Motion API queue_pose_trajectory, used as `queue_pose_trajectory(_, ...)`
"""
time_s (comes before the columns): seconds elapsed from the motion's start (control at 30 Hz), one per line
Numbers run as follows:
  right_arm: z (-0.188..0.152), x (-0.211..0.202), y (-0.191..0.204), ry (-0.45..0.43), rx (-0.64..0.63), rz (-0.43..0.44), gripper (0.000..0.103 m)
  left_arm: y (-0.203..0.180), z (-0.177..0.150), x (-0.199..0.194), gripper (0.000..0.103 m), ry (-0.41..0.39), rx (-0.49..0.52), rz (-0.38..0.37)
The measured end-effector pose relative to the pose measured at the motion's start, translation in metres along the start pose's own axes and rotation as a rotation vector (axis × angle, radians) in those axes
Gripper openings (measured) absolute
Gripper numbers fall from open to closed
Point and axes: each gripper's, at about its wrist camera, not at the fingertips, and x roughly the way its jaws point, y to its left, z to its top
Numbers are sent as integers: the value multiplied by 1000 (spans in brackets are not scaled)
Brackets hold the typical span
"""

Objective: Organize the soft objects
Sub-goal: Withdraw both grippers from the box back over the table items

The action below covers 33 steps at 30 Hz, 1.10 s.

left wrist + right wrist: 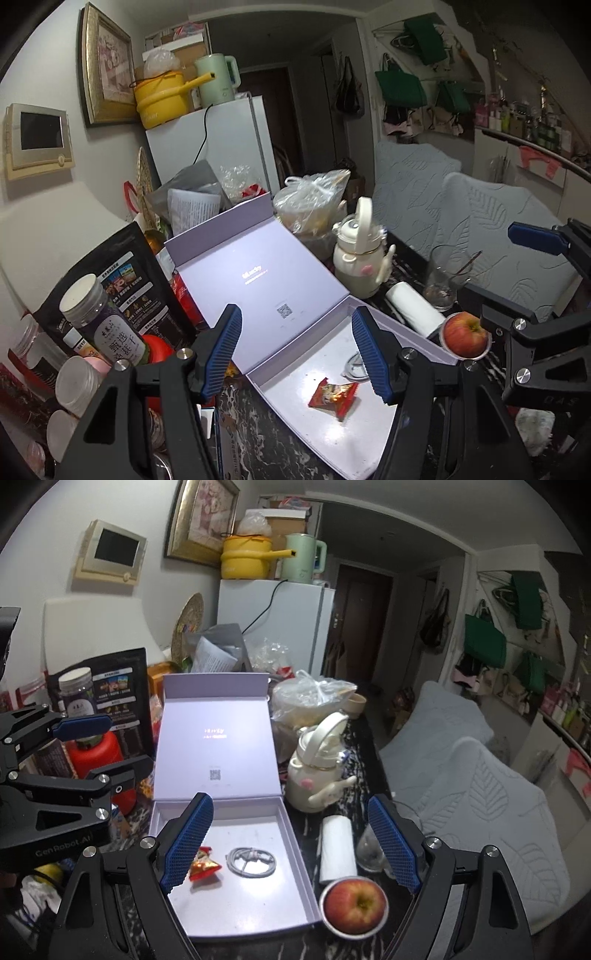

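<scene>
Both claws are hovering with jaws apart and nothing between them: the left gripper (297, 354) moderately spread, the right gripper (291, 843) spread wider. The red snack packet (203, 866) is lying flat inside the lavender gift box (295, 849), just beside the coiled white cable (251, 862). In the right wrist view its long axis is running across the tray. The left gripper is probably nearer it, below and ahead.
</scene>
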Motion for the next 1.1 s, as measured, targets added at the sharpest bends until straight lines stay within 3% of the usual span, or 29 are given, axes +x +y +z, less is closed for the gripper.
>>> queue_pose_trajectory(0.13,-7,-28,-8,-12,25,-14,87,-8,-2,-29,80,-53,-13,-48)
queue_pose_trajectory(0.23,-14,-48,-14,-20,43,-26,87,-16,-5,-50,81,-106,1,-52)
queue_pose_trajectory(0.57,-48,-109,-28,-41,86,-79,89,-46,-23,-91,81,-144,30,-146)
queue_pose_trajectory(1.1,-134,-179,-29,-42,134,-169,91,-106,-78,-125,82,-115,127,-326)
